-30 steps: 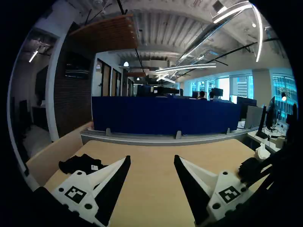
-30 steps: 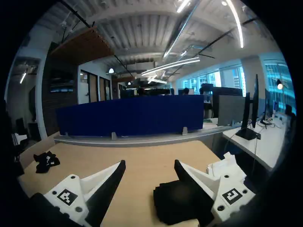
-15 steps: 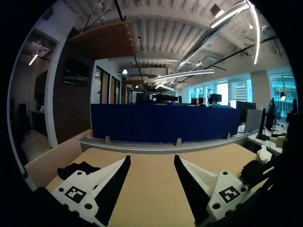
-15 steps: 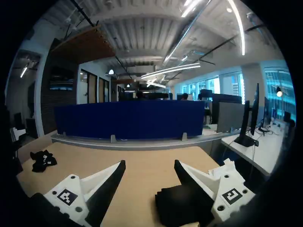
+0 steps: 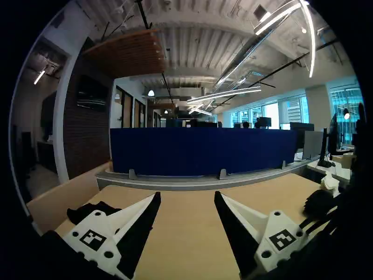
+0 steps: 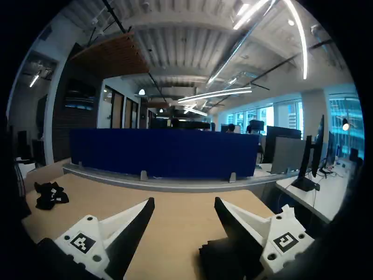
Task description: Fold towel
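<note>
A crumpled black cloth towel (image 6: 50, 195) lies bunched at the far left of the smooth pale wooden surface (image 6: 183, 233). A flat, folded black fabric stack (image 6: 223, 254) sits low beside the right gripper (image 6: 184, 199). Its wedge-shaped white plastic fingers are spread and empty, as are those of the left gripper (image 5: 186, 193).

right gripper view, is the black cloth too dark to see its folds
Right gripper view: the folded black cloth is a dark mass, layers barely showing; the long blue partition panel bows from fisheye. Left gripper view: ceiling light strips glare white.
</note>
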